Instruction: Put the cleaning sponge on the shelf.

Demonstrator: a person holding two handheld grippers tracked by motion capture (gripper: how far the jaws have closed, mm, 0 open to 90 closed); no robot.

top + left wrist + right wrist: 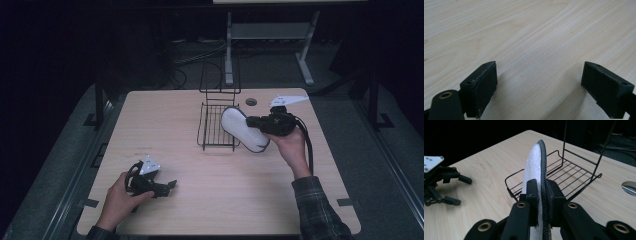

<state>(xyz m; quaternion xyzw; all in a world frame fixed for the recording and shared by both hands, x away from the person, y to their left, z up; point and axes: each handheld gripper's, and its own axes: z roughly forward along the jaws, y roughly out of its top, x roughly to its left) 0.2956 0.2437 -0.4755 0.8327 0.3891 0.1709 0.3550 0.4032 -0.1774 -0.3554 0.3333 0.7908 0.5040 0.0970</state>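
- Pale wooden table (210,200), bare under the left jaws.
- Black wire rack (564,173) ahead of the right jaws, just beyond the held piece, basket empty.
- White insole (535,167) with dark rim, pinched on edge between the right jaws, standing upright over the rack's near rim.
- Right gripper (541,192) clamped on the insole; left gripper (539,85) spread wide, holding nothing, resting low by the table.
- Likely mid-carry toward the rack; next calls for lowering into the basket, then releasing.
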